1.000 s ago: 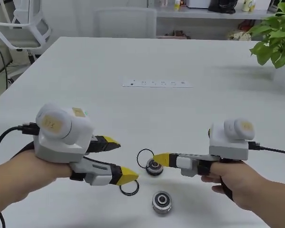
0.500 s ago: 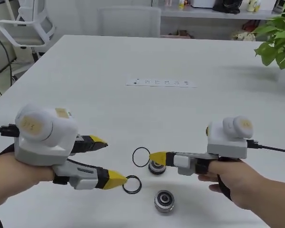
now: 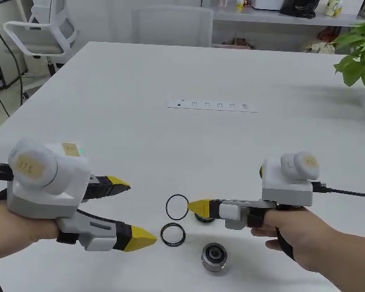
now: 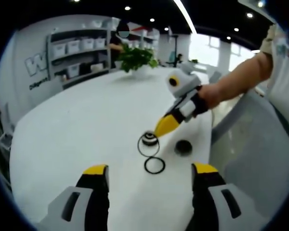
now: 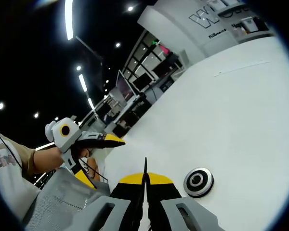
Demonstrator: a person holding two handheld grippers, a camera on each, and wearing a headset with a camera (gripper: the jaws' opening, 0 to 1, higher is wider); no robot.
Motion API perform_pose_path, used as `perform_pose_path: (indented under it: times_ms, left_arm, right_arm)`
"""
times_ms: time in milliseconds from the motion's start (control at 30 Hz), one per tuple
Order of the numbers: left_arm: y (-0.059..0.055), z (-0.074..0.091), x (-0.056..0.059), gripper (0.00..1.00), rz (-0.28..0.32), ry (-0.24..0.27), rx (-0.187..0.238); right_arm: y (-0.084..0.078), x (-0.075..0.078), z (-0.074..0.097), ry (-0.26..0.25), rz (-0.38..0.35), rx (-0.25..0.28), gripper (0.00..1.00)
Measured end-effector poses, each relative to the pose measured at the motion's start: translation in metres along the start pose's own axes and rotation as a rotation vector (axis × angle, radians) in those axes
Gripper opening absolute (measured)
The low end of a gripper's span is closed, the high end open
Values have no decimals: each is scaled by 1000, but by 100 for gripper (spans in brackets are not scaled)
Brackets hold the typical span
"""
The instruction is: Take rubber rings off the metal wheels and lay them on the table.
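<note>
The white table (image 3: 170,73) carries two metal wheels and two black rubber rings, all close together in front of the person. The left gripper (image 3: 131,210) hovers above the table to the left of them with its yellow-tipped jaws wide apart and nothing between them; in the left gripper view those jaws (image 4: 150,171) frame the thick ring (image 4: 145,165), which lies flat on the table just ahead of them. In the head view the thick ring (image 3: 162,235) sits between the left gripper's lower tip and the nearer wheel (image 3: 214,255), apart from both. The right gripper (image 3: 194,208) points left, low over the table, with its jaws pressed together on the edge of the thin ring (image 3: 166,207), which sticks out beyond the yellow tips. In the right gripper view the closed jaws (image 5: 145,180) show a thin dark line between them, the ring seen edge-on. The second wheel (image 3: 202,217) stands on the table just behind the right gripper's tip, partly hidden by it; in the left gripper view the second wheel (image 4: 148,139) is just beside the thin ring (image 4: 139,148). Farther back on the table lies a white power strip (image 3: 212,105), well apart from the work.
</note>
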State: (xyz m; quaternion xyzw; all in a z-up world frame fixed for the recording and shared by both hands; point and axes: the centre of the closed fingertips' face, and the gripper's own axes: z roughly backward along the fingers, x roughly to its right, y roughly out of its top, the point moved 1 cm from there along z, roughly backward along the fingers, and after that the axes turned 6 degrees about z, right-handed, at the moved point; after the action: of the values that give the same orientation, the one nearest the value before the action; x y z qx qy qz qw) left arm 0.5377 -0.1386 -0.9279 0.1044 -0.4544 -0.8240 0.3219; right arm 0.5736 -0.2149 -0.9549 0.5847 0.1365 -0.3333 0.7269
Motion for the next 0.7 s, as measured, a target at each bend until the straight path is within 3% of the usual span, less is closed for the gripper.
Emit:
perform_pose_path:
  times_ms: [700]
  left_arm:
    - [-12,10,-3,73,13,17,-6]
  right_arm:
    - [-21,1,-9,14,-30,-79,0]
